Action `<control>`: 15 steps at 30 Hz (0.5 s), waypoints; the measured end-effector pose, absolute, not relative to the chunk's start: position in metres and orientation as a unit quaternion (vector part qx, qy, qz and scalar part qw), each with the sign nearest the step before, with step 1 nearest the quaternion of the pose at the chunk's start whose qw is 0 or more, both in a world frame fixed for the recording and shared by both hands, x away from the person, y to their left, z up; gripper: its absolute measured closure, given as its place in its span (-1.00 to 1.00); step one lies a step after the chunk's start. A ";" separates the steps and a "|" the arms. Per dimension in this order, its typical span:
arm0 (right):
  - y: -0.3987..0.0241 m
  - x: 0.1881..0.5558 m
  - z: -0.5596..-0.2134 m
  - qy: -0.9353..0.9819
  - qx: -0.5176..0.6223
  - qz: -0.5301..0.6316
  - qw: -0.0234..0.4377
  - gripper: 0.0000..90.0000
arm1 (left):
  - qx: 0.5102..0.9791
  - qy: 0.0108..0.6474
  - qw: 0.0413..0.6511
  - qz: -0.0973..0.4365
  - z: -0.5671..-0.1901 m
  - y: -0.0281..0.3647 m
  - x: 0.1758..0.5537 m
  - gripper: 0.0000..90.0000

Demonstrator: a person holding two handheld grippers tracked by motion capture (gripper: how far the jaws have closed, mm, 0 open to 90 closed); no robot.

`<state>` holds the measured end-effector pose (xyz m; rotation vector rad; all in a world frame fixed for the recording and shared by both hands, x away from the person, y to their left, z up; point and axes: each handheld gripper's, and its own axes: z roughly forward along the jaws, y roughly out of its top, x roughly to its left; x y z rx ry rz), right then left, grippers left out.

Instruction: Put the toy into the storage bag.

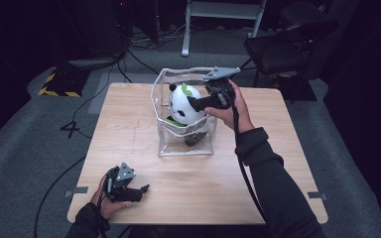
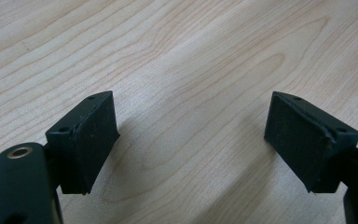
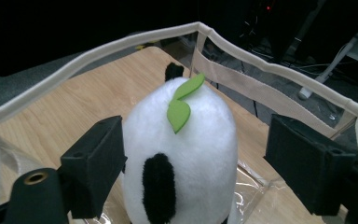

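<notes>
Pale wood-grain table [image 1: 129, 129]; clear soft bag [image 1: 164, 144] holds fluffy round panda [image 1: 181, 106].

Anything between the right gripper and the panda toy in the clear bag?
Nothing visible. The right gripper is inside the open top of the clear bag, jaws open on either side of the panda toy. One pad looks against it; the other stands clear.

Wooden table [image 1: 129, 129], pale grain, square, on grey carpet [image 1: 25, 144]. Room dark; light falls on the tabletop alone. Black chair [image 1: 283, 49] beyond the table's far right corner. White metal frame [image 1: 223, 15] at the far middle. Yellow-and-black striped tape [image 1: 54, 91] on the floor, far left. Black cables [image 1: 144, 44] strewn behind.
</notes>
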<state>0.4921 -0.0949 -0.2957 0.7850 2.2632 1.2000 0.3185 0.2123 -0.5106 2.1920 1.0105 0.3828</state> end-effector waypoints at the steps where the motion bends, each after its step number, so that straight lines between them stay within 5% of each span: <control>1: -0.095 0.491 -0.294 0.822 0.286 0.435 0.231 -0.56 | 0.843 0.389 0.342 0.147 -0.511 0.212 0.318 -0.62; 15: -0.108 0.475 -0.276 0.816 0.274 0.446 0.244 -0.55 | 0.843 0.389 0.342 0.147 -0.511 0.212 0.318 -0.62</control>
